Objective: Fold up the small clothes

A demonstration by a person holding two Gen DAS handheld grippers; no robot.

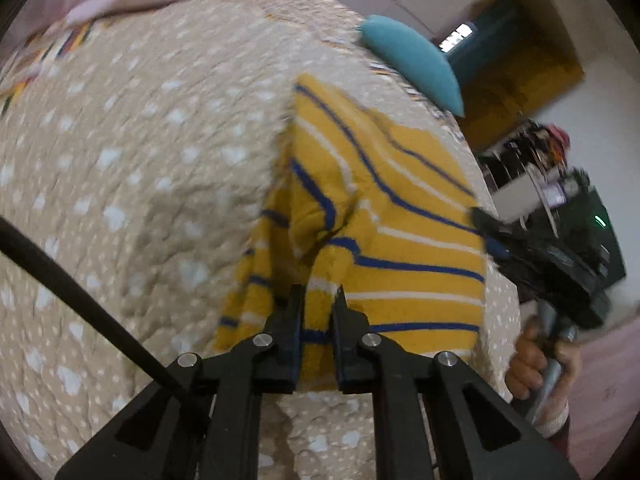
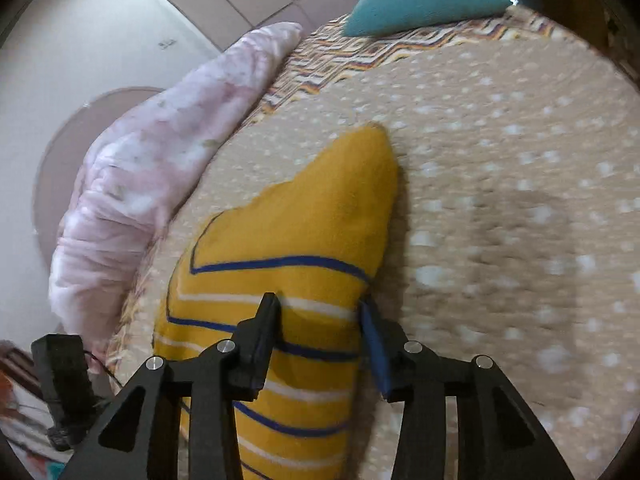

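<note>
A small yellow sweater (image 1: 384, 232) with blue and white stripes lies on the beige dotted bedspread (image 1: 120, 184). My left gripper (image 1: 318, 300) is shut on a bunched fold of its near hem. The sweater also shows in the right wrist view (image 2: 304, 248), with a plain yellow part pointing away. My right gripper (image 2: 316, 308) is open, its two fingers straddling the sweater's striped edge. The right gripper also shows in the left wrist view (image 1: 560, 256) at the sweater's right side, held by a hand.
A teal cushion (image 2: 424, 0) lies at the far end of the bed. A crumpled pink quilt (image 2: 160, 168) lies along the bed's left side. The bed edge (image 1: 504, 320) drops off right of the sweater, with cluttered shelves (image 1: 532, 160) beyond.
</note>
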